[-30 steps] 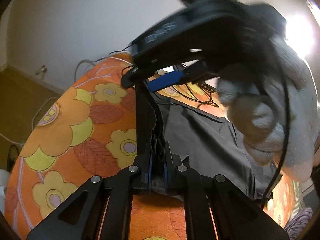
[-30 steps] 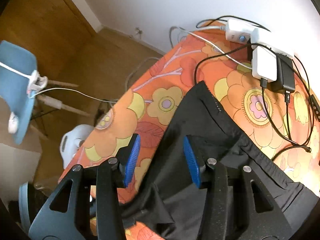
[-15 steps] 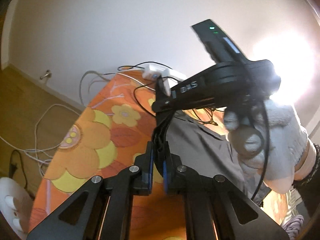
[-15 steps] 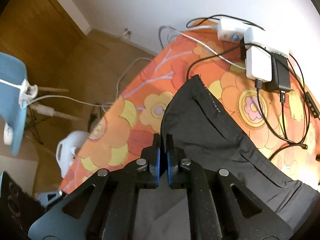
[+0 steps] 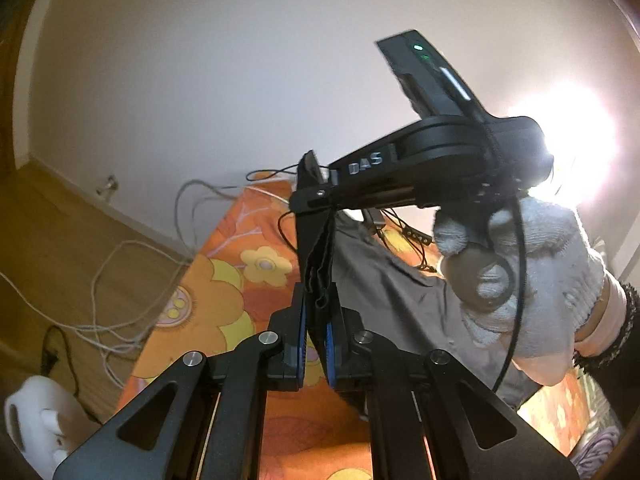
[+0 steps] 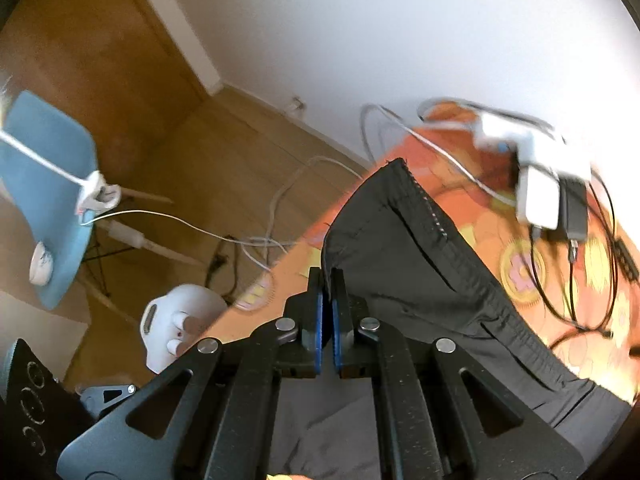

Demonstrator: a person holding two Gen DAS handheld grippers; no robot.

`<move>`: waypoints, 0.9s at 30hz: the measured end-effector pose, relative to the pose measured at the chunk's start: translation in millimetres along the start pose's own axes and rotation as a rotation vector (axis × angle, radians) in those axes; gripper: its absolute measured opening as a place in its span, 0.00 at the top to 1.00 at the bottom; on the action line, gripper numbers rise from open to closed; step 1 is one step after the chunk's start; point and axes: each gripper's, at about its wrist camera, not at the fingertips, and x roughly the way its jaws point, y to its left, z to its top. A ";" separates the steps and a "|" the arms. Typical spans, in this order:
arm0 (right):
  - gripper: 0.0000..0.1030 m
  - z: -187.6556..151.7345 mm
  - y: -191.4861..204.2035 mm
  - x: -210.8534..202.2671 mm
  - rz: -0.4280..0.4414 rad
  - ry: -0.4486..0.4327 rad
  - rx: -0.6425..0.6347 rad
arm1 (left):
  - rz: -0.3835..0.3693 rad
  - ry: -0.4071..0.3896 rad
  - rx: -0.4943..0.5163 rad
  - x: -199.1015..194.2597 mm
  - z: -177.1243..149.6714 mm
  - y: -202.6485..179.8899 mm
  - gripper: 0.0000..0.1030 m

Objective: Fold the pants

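The left gripper (image 5: 316, 320), black with blue pads, is clamped on a bunched edge of the dark grey, thin woven pants (image 5: 384, 280). The right gripper (image 6: 327, 304) has just been closing and is now pinched on the same garment's edge, near the corner that rises toward twelve o'clock in its view. A white-gloved hand (image 5: 520, 280) carries it at three o'clock in the left view.

The pants hang between the two grips, the rest trailing over the orange flower-print tablecloth (image 5: 224, 292) toward four o'clock. The cloth looks light, limp and somewhat slick, so it should sag and crease rather than hold any shape. Seamed edges and corners, being thicker, are probably the safest holds. The white chargers and black cables (image 6: 560, 192) at two o'clock could snag a dragged hem.
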 end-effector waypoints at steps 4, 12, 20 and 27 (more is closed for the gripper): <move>0.96 -4.1 4.1 -12.1 0.022 -0.008 -0.005 | -0.014 0.022 0.056 -6.5 -0.1 -24.3 0.94; 0.96 -23.0 -10.9 -101.0 0.011 -0.100 -0.014 | -0.076 0.014 0.159 -28.5 12.1 -96.8 0.94; 0.96 -65.7 -38.9 -192.5 -0.052 -0.188 -0.014 | -0.148 0.052 0.249 -37.2 2.2 -183.1 0.94; 0.96 -134.0 -88.9 -262.5 -0.108 -0.256 0.038 | -0.232 0.112 0.326 -26.5 -25.6 -264.0 0.94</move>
